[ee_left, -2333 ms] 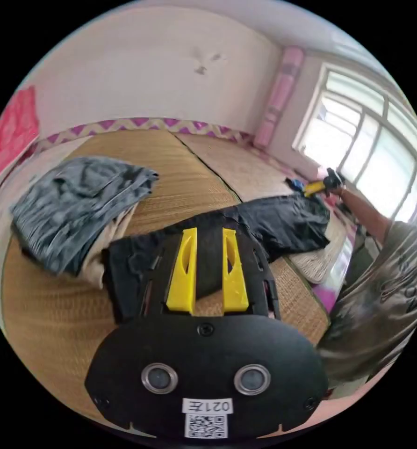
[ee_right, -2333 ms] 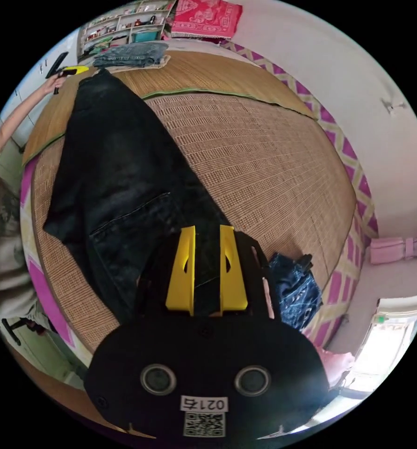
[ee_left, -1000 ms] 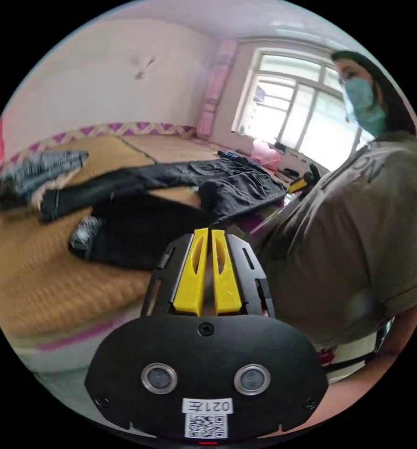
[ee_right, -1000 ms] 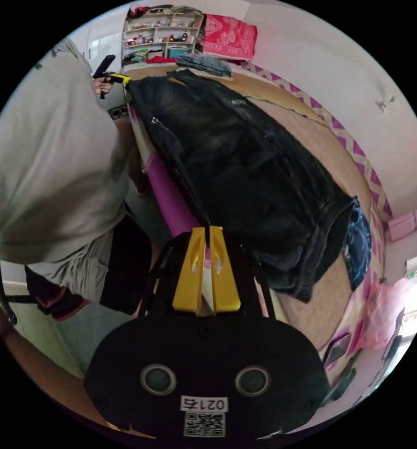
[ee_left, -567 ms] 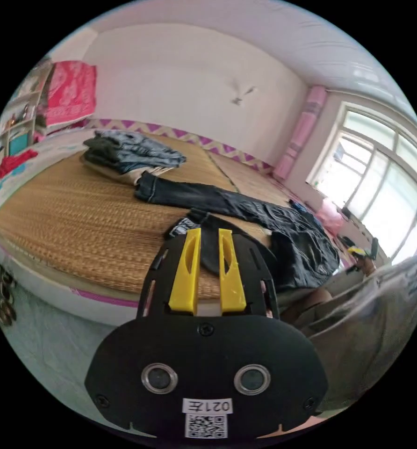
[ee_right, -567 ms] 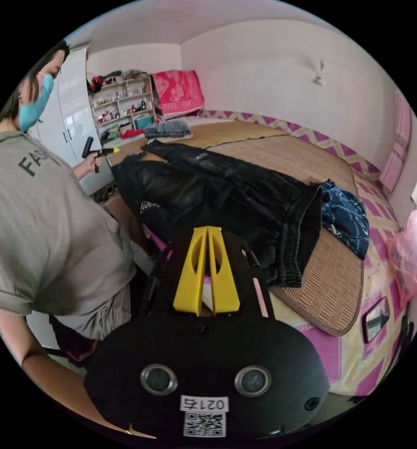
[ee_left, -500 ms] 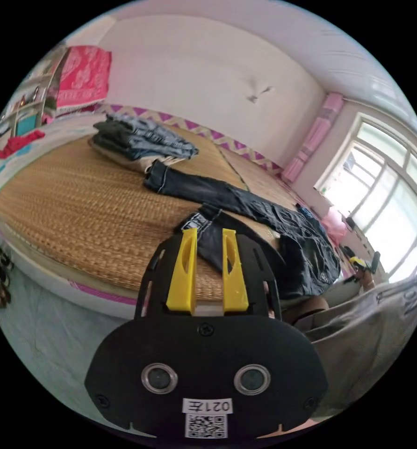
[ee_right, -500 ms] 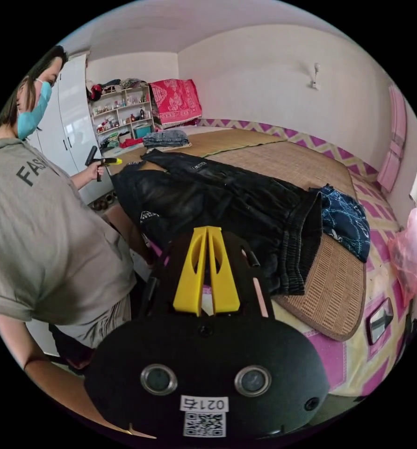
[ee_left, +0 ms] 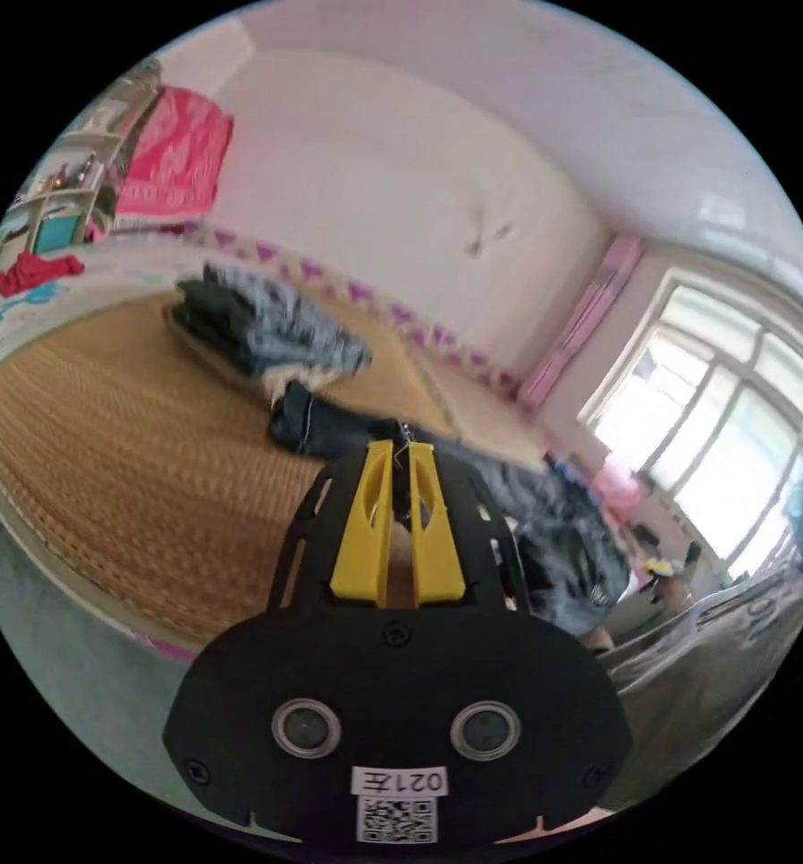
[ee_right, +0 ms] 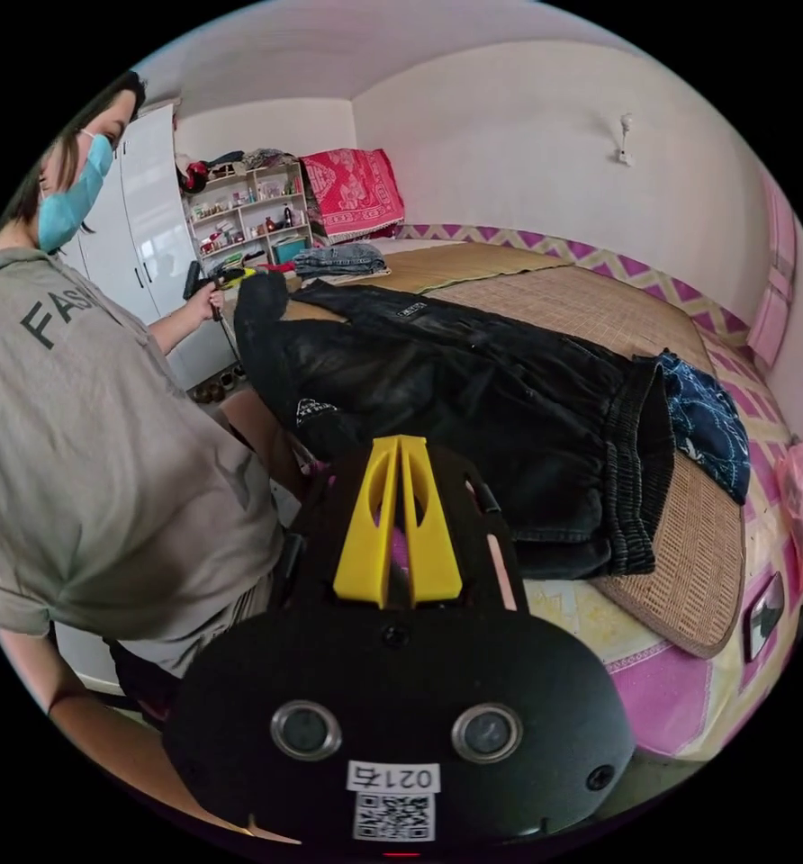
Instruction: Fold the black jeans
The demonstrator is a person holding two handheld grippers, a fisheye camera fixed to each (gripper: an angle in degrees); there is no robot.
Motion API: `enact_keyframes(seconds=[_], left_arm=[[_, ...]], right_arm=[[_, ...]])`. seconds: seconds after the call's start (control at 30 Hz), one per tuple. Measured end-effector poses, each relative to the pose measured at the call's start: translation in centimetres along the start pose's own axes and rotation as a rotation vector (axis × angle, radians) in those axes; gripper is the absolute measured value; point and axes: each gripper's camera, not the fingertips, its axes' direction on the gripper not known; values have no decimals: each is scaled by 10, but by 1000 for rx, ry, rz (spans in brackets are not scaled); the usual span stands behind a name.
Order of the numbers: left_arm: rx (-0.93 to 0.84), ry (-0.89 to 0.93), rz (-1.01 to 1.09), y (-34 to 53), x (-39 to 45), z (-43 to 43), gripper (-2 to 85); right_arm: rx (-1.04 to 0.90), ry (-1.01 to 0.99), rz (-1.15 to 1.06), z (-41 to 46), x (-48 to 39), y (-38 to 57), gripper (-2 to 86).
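The black jeans (ee_right: 473,387) lie spread across the woven mat (ee_right: 563,306) on the bed, waistband toward the right. In the right gripper view, the left gripper (ee_right: 217,281) holds one leg end lifted at the far left edge of the bed. In the left gripper view, the left gripper (ee_left: 401,447) has its yellow jaws nearly together with a thin dark bit of fabric pinched at the tips, and the blurred jeans (ee_left: 554,531) trail behind. My right gripper (ee_right: 400,441) hovers in front of the jeans, jaws shut, with nothing visibly between them.
A stack of folded jeans (ee_right: 338,259) sits at the far end of the mat, seen also as the folded stack (ee_left: 257,328). A blue patterned garment (ee_right: 703,423) lies beside the waistband. The person's torso (ee_right: 86,450) stands at the left, shelves (ee_right: 239,216) behind.
The left gripper's jaws have gone from open to shut on a jeans leg end, which is now raised. The right gripper stays shut. Both cameras have shifted.
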Motion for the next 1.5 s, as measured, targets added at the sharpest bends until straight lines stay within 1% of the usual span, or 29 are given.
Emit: enact_keyframes(seconds=[0.03, 0.1, 0.17, 0.23, 0.3, 0.33, 0.4, 0.53, 0.57, 0.63, 0.7, 0.73, 0.8, 0.9, 0.97, 1.0, 1.03, 1.07, 1.13, 1.2, 1.23, 1.27, 1.3, 1.33, 1.43, 1.5], left_arm=[[135, 50, 19, -2, 0, -39, -3], [203, 50, 14, 2, -9, -72, -3], [129, -24, -78, 13, -36, -76, -3], [-46, -49, -336, 49, -98, -53, -1], [-115, -46, -475, 83, -133, -41, 0], [-115, -21, -523, 98, -146, -40, 2], [-78, 41, -531, 103, -151, -45, 7], [-130, 22, -483, 88, -139, -45, 38], [-122, 23, -477, 86, -137, -48, 41], [-52, -6, -449, 73, -123, -64, 58], [-41, -40, -393, 55, -102, -69, 65], [-78, -69, -337, 41, -82, -63, 66], [-168, -97, -257, 23, -49, -42, 65], [-279, -87, -115, 2, 15, 3, 56], [-306, -73, -46, -8, 52, 27, 52], [-321, -53, -1, -15, 75, 45, 50], [-348, -34, 36, -21, 96, 66, 49], [-362, -24, 51, -24, 105, 77, 49], [-421, 1, 92, -35, 134, 125, 48], [-466, 7, 98, -38, 145, 162, 42], [-511, -13, 98, -36, 146, 184, 25], [-543, -40, 99, -34, 144, 195, 16], [-614, -115, 94, -25, 137, 213, 5], [-642, -105, 77, -19, 127, 218, -2], [-597, -6, -63, -16, 101, 201, -8], [-589, -27, -57, -15, 106, 194, -9]], right_arm=[[16, 4, 10, -6, -1, -1, -10], [34, 13, 27, -12, -2, -3, -10], [53, 11, 45, -14, 0, -7, -10], [60, 0, 60, -12, 4, -12, -10], [65, -1, 76, -7, 8, -19, -10], [64, 2, 84, -4, 10, -26, -10], [46, 17, 93, 3, 11, -38, -10], [-70, 89, 57, 27, 6, -66, -9], [-122, 122, 48, 37, 4, -73, -8], [-202, 185, 22, 54, -1, -82, -7], [-292, 281, 18, 72, -3, -87, -7], [-331, 307, 5, 82, -4, -86, -7], [-325, 301, 35, 79, -7, -86, -9], [-443, 301, 81, 75, -10, -90, -10], [-509, 264, 71, 69, -13, -98, -10], [-518, 279, 51, 68, -15, -103, -10], [-465, 355, 52, 58, -14, -113, -10], [-320, 429, 100, 42, -8, -123, -10], [-173, 461, 175, 32, 10, -132, -10], [-264, 503, 223, 55, 37, -135, -10], [-404, 552, 247, 80, 57, -127, -10], [-426, 518, 209, 91, 62, -113, -10], [-387, 520, 227, 86, 62, -108, -10], [-369, 488, 279, 79, 67, -102, -10], [-394, 506, 275, 79, 54, -94, -10], [-431, 540, 245, 82, 43, -90, -10]])
